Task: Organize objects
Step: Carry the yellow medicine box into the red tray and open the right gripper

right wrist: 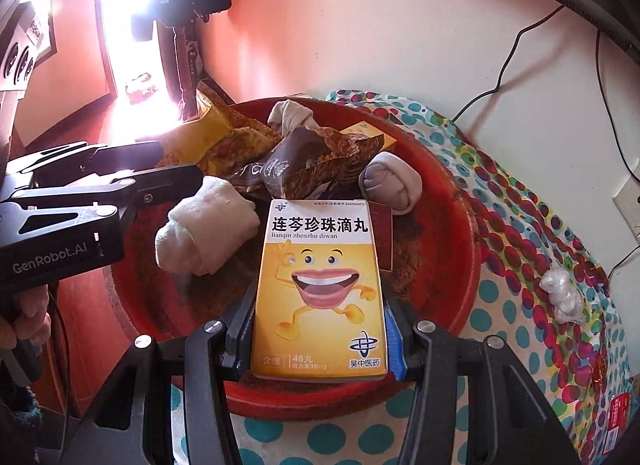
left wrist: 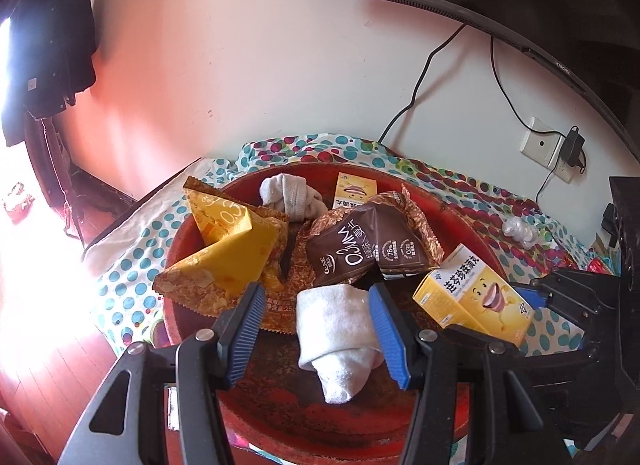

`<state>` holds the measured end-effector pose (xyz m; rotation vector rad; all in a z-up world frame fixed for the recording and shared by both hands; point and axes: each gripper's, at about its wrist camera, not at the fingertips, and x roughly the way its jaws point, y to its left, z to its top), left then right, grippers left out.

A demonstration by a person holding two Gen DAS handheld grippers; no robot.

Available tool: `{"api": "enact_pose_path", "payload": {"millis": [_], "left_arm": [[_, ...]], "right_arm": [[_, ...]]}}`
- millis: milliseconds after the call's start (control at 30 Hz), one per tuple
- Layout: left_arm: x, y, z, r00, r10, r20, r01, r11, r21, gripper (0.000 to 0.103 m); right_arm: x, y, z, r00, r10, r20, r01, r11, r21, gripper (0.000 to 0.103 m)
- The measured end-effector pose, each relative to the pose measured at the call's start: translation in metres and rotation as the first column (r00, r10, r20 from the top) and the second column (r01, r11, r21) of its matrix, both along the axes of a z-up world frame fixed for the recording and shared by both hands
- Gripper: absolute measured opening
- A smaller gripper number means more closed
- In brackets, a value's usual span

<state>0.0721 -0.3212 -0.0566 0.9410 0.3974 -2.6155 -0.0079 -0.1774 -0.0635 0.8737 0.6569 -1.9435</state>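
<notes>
A glossy printed-card medicine box [right wrist: 318, 289] sits between ribbed blue rubbery pads [right wrist: 395, 341] of a matt black plastic claw [right wrist: 320, 345]. At ten o'clock, a soft, nubby white cloth roll [right wrist: 208, 225]. Crinkled foil snack wrappers [left wrist: 360, 249] gleam in a scuffed, worn red basin [right wrist: 460, 225]. Beneath lies a dotted cotton-like cloth [right wrist: 520, 225].

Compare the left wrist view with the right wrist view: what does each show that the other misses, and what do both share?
Only the left wrist view shows the open left gripper from behind, its blue fingers either side of the white rolled sock. Only the right wrist view shows the grey rolled sock and the front of the yellow medicine box clamped in the right gripper. Both show the red basin, snack packets and dotted cloth.
</notes>
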Motion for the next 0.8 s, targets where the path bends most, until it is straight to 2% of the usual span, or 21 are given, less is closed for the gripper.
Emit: {"api": "enact_pose_path", "payload": {"millis": [433, 667, 800], "left_arm": [[0.003, -0.011, -0.001, 0.999, 0.029, -0.024, -0.028, 0.998, 0.061, 0.055], [0.002, -0.011, -0.003, 0.999, 0.023, -0.023, -0.022, 0.998, 0.061, 0.055], [0.000, -0.009, -0.005, 1.000, 0.018, -0.011, -0.018, 0.998, 0.055, 0.055]], "right_arm": [[-0.013, -0.037, -0.021, 0.999, -0.049, 0.002, 0.049, 0.999, 0.000, 0.048], [-0.012, -0.046, -0.032, 0.999, -0.041, 0.017, 0.041, 0.999, 0.011, 0.048], [-0.009, -0.036, -0.028, 0.999, -0.028, 0.028, 0.028, 1.000, -0.012, 0.061]]}}
